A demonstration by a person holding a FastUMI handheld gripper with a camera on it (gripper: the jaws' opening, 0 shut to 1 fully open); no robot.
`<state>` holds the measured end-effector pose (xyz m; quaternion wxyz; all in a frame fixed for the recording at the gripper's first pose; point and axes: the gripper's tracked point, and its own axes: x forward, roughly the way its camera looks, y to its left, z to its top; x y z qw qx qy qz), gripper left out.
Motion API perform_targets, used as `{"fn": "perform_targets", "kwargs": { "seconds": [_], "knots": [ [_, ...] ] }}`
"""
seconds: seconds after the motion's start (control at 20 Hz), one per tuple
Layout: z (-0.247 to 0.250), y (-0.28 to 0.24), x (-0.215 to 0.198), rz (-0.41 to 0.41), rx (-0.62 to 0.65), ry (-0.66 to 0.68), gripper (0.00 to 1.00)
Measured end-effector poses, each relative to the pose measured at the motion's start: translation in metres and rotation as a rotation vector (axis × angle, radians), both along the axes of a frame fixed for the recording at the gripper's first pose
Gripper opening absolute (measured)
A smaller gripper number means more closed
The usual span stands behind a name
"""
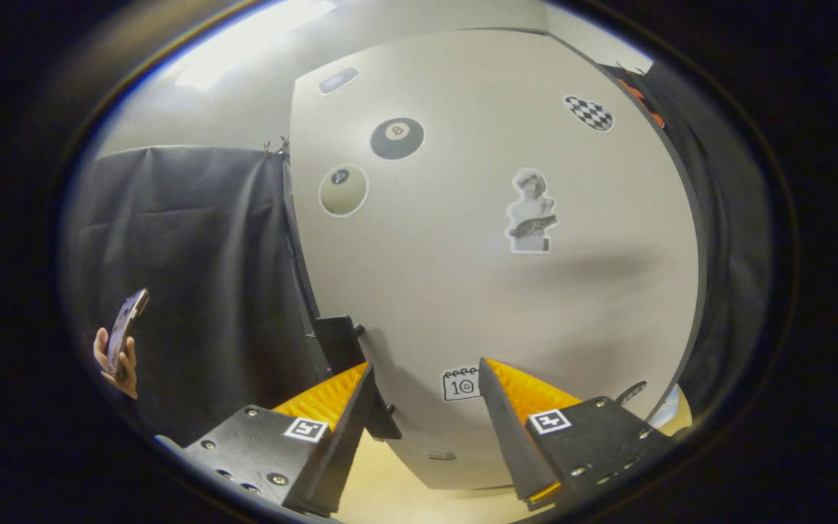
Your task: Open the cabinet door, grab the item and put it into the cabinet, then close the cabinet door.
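Right now our hand-held gripper [425,407] hangs released before the closed cabinet door [492,291], its dark handle [342,346] beyond the left finger. We risk sliding off that handle; we cannot spot the item.

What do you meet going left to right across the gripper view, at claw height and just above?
Hand holding a phone → black handle at the cabinet door's edge → open claw → calendar sticker on the cabinet door, between the fingers.

The hand-held gripper [425,407] is spread open, fingers astride the sticker-covered cabinet door [492,291] edge, near its dark handle [350,364].
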<state>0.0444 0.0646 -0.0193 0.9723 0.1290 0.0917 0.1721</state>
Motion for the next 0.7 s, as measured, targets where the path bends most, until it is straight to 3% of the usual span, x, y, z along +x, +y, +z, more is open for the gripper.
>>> {"fn": "perform_targets", "kwargs": {
  "seconds": [0.7],
  "knots": [
    [-0.0017, 0.0038, 0.0015, -0.001, -0.044, -0.011, 0.85]
  ]
}}
